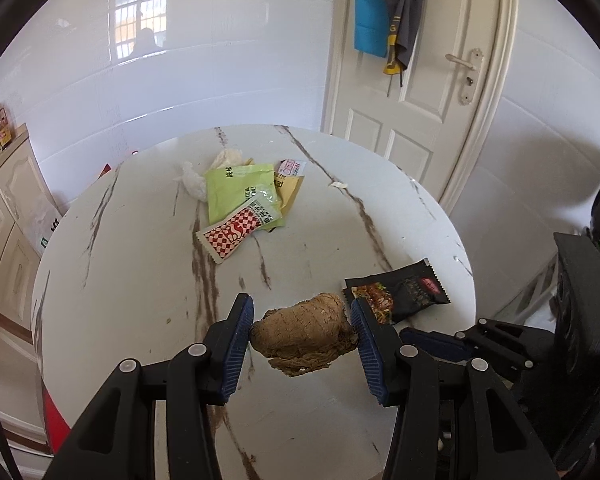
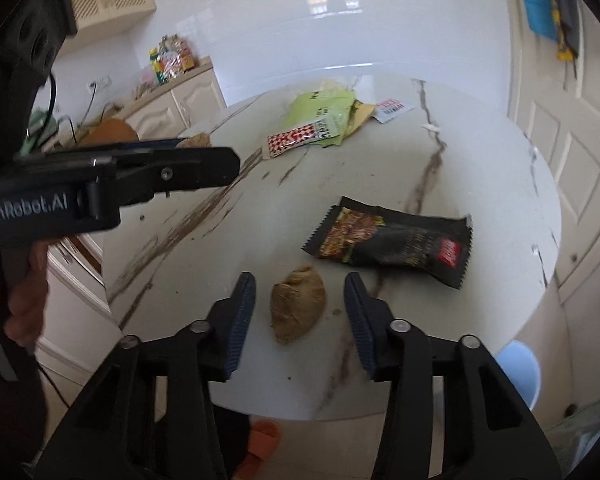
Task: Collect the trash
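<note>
Left gripper [image 1: 302, 334] clamped brown lump [image 1: 306, 336]; right gripper [image 2: 300, 312] apart over another lump [image 2: 298, 304]. Black packet [image 2: 388, 240], sachet pile [image 1: 244, 200] remained on desk [image 1: 140, 280].

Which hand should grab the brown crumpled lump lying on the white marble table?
The right. The right gripper has its open fingers on either side of the brown crumpled lump, not touching it. The left gripper is busy, clamped on another brown wad.
</note>
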`<state>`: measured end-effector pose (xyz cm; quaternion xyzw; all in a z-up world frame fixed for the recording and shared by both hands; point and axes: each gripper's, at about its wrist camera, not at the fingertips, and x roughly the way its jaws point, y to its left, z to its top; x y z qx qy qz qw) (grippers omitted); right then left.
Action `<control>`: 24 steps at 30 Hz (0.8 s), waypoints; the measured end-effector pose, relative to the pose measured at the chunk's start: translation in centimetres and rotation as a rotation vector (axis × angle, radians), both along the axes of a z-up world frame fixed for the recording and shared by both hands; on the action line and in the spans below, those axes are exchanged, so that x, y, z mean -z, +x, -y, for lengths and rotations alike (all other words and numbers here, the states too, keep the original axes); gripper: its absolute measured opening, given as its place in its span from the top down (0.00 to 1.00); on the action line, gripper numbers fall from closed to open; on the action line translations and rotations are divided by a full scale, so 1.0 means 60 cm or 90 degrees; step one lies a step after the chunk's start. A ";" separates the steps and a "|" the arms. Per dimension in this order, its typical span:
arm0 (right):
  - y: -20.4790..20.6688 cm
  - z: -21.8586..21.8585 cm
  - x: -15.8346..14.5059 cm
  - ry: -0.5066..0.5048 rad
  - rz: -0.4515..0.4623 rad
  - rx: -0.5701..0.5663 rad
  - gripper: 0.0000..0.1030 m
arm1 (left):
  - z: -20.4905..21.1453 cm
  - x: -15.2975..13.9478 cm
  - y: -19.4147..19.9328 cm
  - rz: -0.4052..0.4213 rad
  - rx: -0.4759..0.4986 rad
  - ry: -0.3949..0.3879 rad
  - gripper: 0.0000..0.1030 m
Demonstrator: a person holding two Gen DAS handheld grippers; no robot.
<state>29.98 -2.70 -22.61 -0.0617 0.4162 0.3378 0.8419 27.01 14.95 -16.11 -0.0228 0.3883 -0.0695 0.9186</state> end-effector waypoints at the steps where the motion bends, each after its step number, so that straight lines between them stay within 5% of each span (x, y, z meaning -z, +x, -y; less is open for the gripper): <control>1: -0.003 -0.002 0.001 -0.009 0.012 0.000 0.75 | 0.001 0.000 -0.001 0.000 0.001 0.000 0.55; 12: 0.016 0.111 -0.034 0.119 0.013 0.067 0.76 | 0.077 -0.026 -0.008 0.024 0.045 0.012 0.55; 24: 0.055 0.409 -0.032 0.136 0.026 0.280 0.75 | 0.373 -0.010 0.079 0.010 0.225 0.021 0.55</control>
